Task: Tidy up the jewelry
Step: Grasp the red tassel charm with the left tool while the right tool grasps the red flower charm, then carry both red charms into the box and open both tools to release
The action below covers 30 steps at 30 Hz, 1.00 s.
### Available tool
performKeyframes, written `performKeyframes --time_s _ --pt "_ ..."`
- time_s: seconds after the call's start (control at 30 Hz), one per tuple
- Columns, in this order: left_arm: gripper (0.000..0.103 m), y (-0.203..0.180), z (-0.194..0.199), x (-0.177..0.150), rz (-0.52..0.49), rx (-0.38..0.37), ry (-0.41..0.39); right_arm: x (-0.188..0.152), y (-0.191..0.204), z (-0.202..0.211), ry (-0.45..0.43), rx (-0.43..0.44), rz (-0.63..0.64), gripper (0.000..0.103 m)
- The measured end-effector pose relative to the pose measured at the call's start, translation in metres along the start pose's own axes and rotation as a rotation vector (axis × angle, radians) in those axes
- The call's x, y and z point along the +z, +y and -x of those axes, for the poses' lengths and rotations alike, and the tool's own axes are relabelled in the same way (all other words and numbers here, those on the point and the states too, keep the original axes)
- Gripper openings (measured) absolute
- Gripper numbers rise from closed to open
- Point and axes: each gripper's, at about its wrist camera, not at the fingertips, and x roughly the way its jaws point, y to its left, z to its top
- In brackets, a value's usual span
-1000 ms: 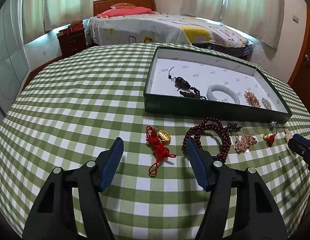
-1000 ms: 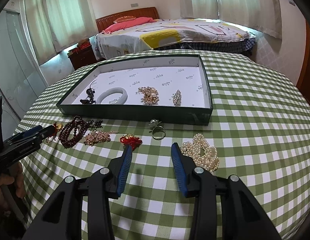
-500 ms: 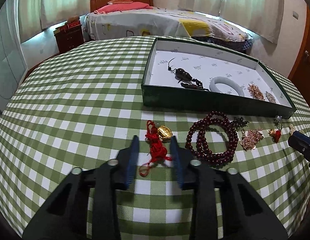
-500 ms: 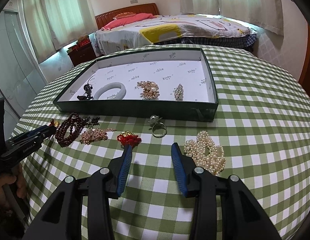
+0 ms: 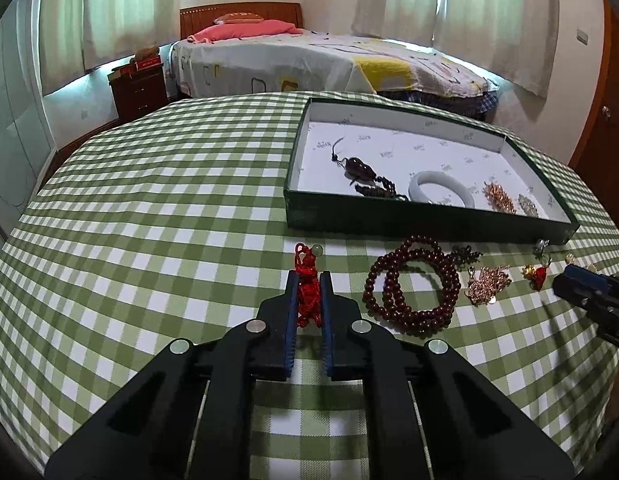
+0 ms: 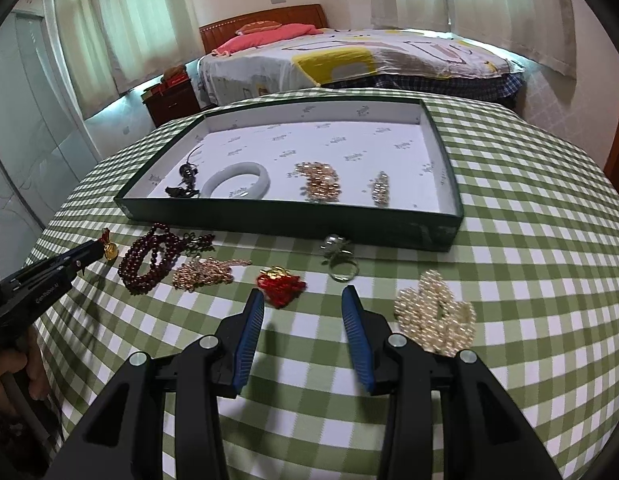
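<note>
1. Left wrist view, lower centre: the left gripper (image 5: 308, 280) is clamped on the red knotted cord charm (image 5: 307, 292); the cord is pinched between the blue pads and its top loop and pale bead are seen just above the tips. The charm is at table level on the green checked cloth (image 5: 149, 240); whether it is lifted cannot be told.
2. Same view, right of centre: the dark red bead strand (image 5: 409, 292), a gold chain cluster (image 5: 485, 284) and a small red-gold charm (image 5: 537, 274) are left on the cloth, below the green tray (image 5: 389, 224).
3. Same view, upper right: inside the tray a dark pendant (image 5: 359, 170), a white bangle (image 5: 441, 192) and two gold pieces are already laid down.
4. Right wrist view, lower centre: the right gripper (image 6: 303, 300) is held part open with nothing between the pads, above the cloth just below the red charm (image 6: 281, 284).
5. Same view, right and centre: a pearl strand (image 6: 433, 316) and a ring (image 6: 341, 264) are still outside the tray.
6. Judgement: roughly four pieces are sorted, six are left; the task is judged under half done.
</note>
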Motion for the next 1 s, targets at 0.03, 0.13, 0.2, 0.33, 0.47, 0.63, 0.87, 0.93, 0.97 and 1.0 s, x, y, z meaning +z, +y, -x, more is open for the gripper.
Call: performKeyframes --time_s 0.03,0.13,0.2,0.33,0.47,0.63,0.87,0.93,0.97,1.0 --pt "0.011 0.001 0.001 0.000 0.005 0.002 -0.004 0.001 0.001 -0.001 0.002 0.001 0.006 0.041" --pt "0.010 0.005 0.003 0.002 0.014 0.003 -0.006 0.003 0.006 -0.007 0.010 0.004 0.020 0.041" --pt "0.010 0.007 0.003 0.001 0.017 0.003 -0.004 0.004 0.009 -0.011 0.016 0.002 0.027 0.041" --pt "0.010 0.008 0.002 0.001 0.018 0.001 0.000 0.005 0.011 -0.017 0.034 0.001 0.041 0.033" --pt "0.010 0.008 0.001 0.000 0.018 0.001 0.004 0.005 0.012 -0.017 0.036 -0.002 0.056 0.020" --pt "0.010 0.006 0.000 0.000 0.016 0.000 0.006 0.002 0.012 -0.015 0.033 0.000 0.063 0.015" --pt "0.010 0.002 0.005 0.000 0.011 -0.007 -0.008 0.003 0.015 -0.004 0.002 0.013 0.063 0.014" --pt "0.010 -0.001 0.008 0.002 0.008 -0.014 -0.014 0.005 0.016 0.001 -0.013 0.018 0.065 0.014" --pt "0.010 -0.002 0.009 0.004 0.007 -0.018 -0.016 0.007 0.017 0.006 -0.024 0.019 0.067 0.014" --pt "0.010 -0.004 0.011 0.005 0.005 -0.025 -0.019 0.008 0.017 0.008 -0.031 0.021 0.066 0.014"
